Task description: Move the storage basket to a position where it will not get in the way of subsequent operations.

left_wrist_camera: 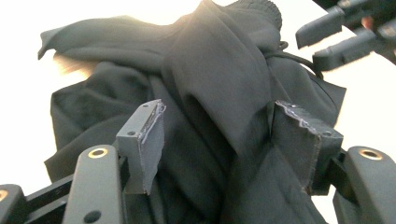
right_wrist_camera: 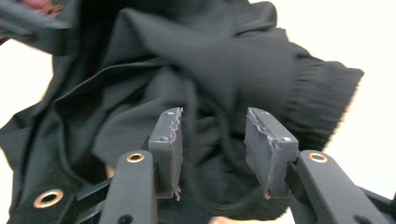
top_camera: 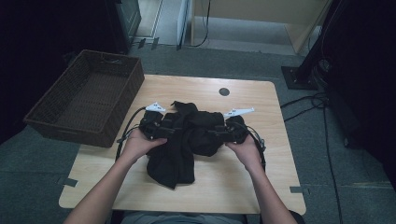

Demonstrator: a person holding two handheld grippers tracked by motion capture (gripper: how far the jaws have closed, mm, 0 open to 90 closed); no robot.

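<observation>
In the left gripper view, the left gripper [left_wrist_camera: 219,140] has its two pads spread wide, with a fold of the black garment [left_wrist_camera: 205,93] lying in the gap between them but not pinched; the cloth brushes the right-hand pad [left_wrist_camera: 299,140] while the left-hand pad stands free of it. In the right gripper view, the right gripper [right_wrist_camera: 212,149] has its pads parted too, less widely, and bunched dark cloth with a thin cord sits between them without either pad pressing on it. Beyond those fingertips a ribbed cuff [right_wrist_camera: 322,98] sticks out to the right. From the high view, both grippers face inward from opposite sides of the crumpled garment, which lies between them on the wooden table [top_camera: 261,182]. Well off to the left gripper's far side stands a brown wicker basket [top_camera: 37,116].
</observation>
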